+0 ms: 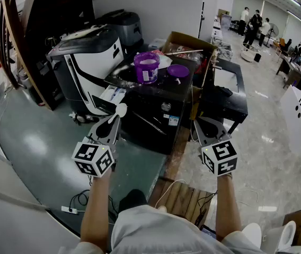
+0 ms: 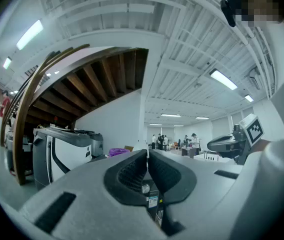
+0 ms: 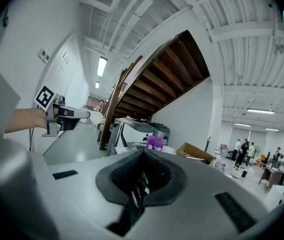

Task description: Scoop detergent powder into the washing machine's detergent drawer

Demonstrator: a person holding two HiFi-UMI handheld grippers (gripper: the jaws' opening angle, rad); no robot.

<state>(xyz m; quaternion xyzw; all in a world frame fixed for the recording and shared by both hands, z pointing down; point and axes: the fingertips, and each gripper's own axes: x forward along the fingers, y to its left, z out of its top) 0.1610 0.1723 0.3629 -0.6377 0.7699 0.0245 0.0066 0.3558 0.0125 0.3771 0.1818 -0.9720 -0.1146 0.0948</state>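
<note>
An open purple detergent tub with white powder stands on top of the black washing machine, its purple lid lying beside it. The tub also shows far ahead in both gripper views. My left gripper is held in front of the machine, shut on a white scoop that sticks out past its tips; the scoop shows as a pale disc in the right gripper view. My right gripper hangs level with it to the right, jaws shut, nothing between them. No drawer is visible.
A white and black machine stands left of the washer. A cardboard box sits behind it and a black table to its right. Cables lie on the floor near my feet. People stand far off at the back right.
</note>
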